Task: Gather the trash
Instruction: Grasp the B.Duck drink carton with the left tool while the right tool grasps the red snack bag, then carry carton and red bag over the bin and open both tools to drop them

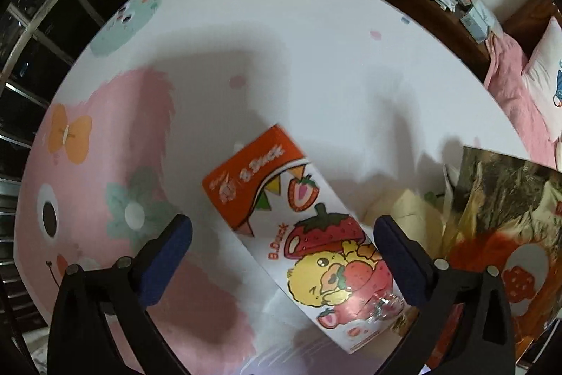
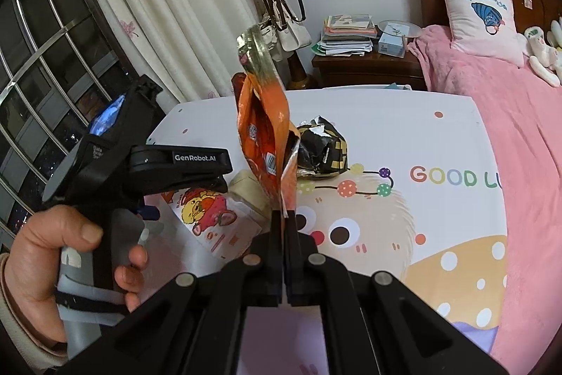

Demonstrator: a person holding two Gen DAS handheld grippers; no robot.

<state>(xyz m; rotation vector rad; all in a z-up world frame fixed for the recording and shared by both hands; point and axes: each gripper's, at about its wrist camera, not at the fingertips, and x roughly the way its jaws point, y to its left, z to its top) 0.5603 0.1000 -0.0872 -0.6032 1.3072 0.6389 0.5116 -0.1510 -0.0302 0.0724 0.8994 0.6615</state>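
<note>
In the left wrist view, the left gripper (image 1: pixel 282 255) is seen with its jaws spread wide, and nothing is held; the blue pads (image 1: pixel 165 259) stand on either side of a B.Duck tissue pack (image 1: pixel 302 227), which lies flat on the table (image 1: pixel 316 65) at the lower centre. Its wrapping looks glossy, with a printed strawberry and duck.

Only in the right wrist view is the right gripper (image 2: pixel 284 217) shown, its jaws fully closed on the bottom edge of an orange snack bag (image 2: pixel 263 132), which stands upright at the frame centre, crinkled and foil-lined. Behind it, a crumpled black wrapper (image 2: pixel 323 150) rests on the cartoon-printed tabletop. At the lower left, a hand (image 2: pixel 52 266) is seen around the other gripper's handle.
</note>
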